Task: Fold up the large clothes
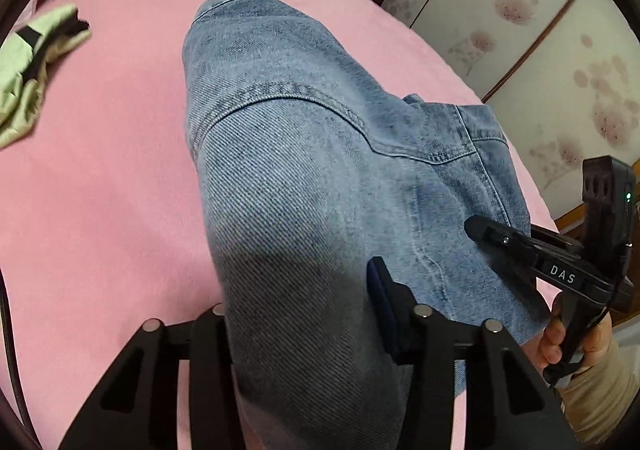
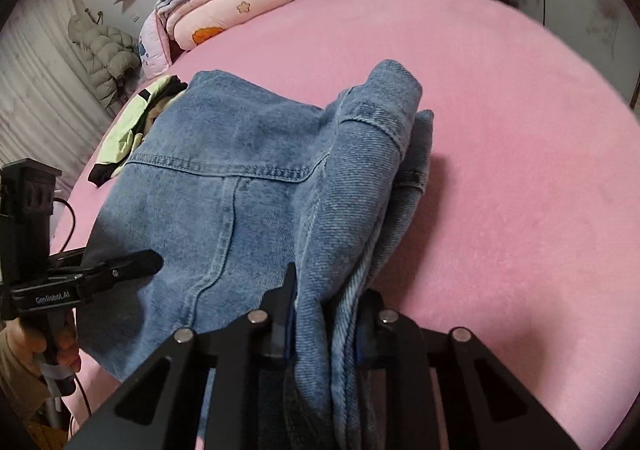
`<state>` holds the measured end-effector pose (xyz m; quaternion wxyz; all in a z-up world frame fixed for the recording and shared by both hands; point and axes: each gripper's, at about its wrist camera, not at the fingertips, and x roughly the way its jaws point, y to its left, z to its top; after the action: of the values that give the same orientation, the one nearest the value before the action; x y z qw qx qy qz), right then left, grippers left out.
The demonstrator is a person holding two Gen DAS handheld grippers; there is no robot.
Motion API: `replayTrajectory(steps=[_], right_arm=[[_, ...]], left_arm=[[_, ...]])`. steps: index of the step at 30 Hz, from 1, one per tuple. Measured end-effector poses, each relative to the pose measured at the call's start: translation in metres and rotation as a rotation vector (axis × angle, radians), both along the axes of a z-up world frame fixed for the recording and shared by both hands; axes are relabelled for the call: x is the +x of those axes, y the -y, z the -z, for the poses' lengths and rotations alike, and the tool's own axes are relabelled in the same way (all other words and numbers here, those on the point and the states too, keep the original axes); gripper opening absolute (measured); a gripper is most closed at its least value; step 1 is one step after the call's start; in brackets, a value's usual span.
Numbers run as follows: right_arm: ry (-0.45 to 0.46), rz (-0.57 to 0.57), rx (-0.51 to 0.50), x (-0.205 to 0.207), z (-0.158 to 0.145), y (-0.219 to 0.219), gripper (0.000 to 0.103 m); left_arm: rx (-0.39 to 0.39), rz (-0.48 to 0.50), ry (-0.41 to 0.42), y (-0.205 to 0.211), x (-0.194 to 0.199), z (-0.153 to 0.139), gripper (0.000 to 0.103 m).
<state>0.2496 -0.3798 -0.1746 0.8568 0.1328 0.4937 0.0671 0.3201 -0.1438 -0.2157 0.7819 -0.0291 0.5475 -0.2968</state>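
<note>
Left hand-held gripper [image 1: 304, 314] is seen from its own camera, closed on a thick fold of the blue denim garment [image 1: 304, 138]. One garment is stretched long, straight ahead of it, over the pink bed [image 1: 100, 190]. One green garment [image 1: 36, 62] is left far off to its left.

Right hand-held gripper [image 2: 326, 310] is seen closed on a bunched denim edge. Both hand-held grippers are set side by side at the near end.
</note>
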Motion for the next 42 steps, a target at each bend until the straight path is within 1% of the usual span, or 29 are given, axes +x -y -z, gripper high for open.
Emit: replayTrajectory(steps=[2, 4, 8, 10, 12, 14, 16, 18, 19, 21, 22, 26, 29, 31, 32, 33, 34, 37, 38, 39, 40, 41, 42], right_arm=[[0.01, -0.001, 0.004, -0.011, -0.011, -0.006, 0.018], [0.012, -0.016, 0.011, -0.025, -0.021, -0.015, 0.018], [0.011, -0.075, 0.03, -0.053, -0.038, -0.054, 0.017], [0.009, -0.105, 0.044, -0.062, -0.046, -0.079, 0.017], [0.006, -0.133, 0.063, -0.061, -0.053, -0.105, 0.017], [0.002, -0.161, 0.088, -0.055, -0.062, -0.134, 0.017], [0.007, -0.192, 0.105, -0.044, -0.07, -0.162, 0.017], [0.016, -0.22, 0.119, -0.031, -0.079, -0.187, 0.017], [0.024, -0.238, 0.127, -0.018, -0.085, -0.206, 0.017], [0.041, -0.264, 0.144, 0.007, -0.094, -0.235, 0.017], [0.046, -0.276, 0.15, 0.016, -0.097, -0.246, 0.017], [0.087, -0.283, 0.203, 0.084, -0.114, -0.3, 0.017], [0.128, -0.274, 0.207, 0.141, -0.123, -0.337, 0.017], [0.144, -0.264, 0.209, 0.181, -0.122, -0.357, 0.017], [0.15, -0.254, 0.212, 0.209, -0.119, -0.37, 0.017], [0.152, -0.247, 0.216, 0.23, -0.116, -0.38, 0.017], [0.153, -0.241, 0.212, 0.251, -0.112, -0.389, 0.017], [0.179, -0.226, 0.187, 0.3, -0.097, -0.412, 0.017], [0.175, -0.217, 0.198, 0.317, -0.088, -0.416, 0.017], [0.169, -0.211, 0.21, 0.332, -0.08, -0.421, 0.017], [0.167, -0.206, 0.197, 0.344, -0.07, -0.426, 0.017], [0.16, -0.208, 0.187, 0.354, -0.061, -0.43, 0.017], [0.153, -0.211, 0.171, 0.364, -0.05, -0.434, 0.017]], left_arm=[[-0.007, 0.008, 0.005, -0.011, -0.016, -0.011, 0.042], [-0.014, 0.008, -0.008, -0.026, -0.031, -0.018, 0.042], [-0.017, -0.024, -0.03, -0.07, -0.063, -0.033, 0.041], [-0.017, -0.053, -0.038, -0.102, -0.073, -0.039, 0.041], [-0.018, -0.077, -0.045, -0.136, -0.081, -0.047, 0.041], [-0.013, -0.099, -0.046, -0.167, -0.08, -0.056, 0.041], [-0.01, -0.12, -0.043, -0.2, -0.07, -0.069, 0.041], [0.002, -0.129, -0.026, -0.224, -0.059, -0.082, 0.041], [0.016, -0.132, -0.009, -0.239, -0.052, -0.09, 0.041], [0.045, -0.13, 0.026, -0.264, -0.033, -0.107, 0.041], [0.063, -0.129, 0.047, -0.281, -0.017, -0.117, 0.041], [0.093, -0.119, 0.093, -0.333, 0.048, -0.143, 0.041], [0.098, -0.13, 0.125, -0.366, 0.109, -0.152, 0.041], [0.106, -0.138, 0.147, -0.387, 0.154, -0.151, 0.041], [0.111, -0.141, 0.158, -0.396, 0.177, -0.151, 0.041], [0.122, -0.139, 0.174, -0.405, 0.201, -0.148, 0.042], [0.117, -0.146, 0.178, -0.414, 0.223, -0.143, 0.042], [0.107, -0.169, 0.178, -0.433, 0.274, -0.121, 0.042], [0.11, -0.18, 0.18, -0.442, 0.284, -0.111, 0.043], [0.113, -0.189, 0.175, -0.442, 0.296, -0.1, 0.043], [0.121, -0.198, 0.162, -0.446, 0.311, -0.086, 0.043], [0.132, -0.202, 0.151, -0.427, 0.32, -0.068, 0.044], [0.152, -0.198, 0.141, -0.426, 0.33, -0.053, 0.045]])
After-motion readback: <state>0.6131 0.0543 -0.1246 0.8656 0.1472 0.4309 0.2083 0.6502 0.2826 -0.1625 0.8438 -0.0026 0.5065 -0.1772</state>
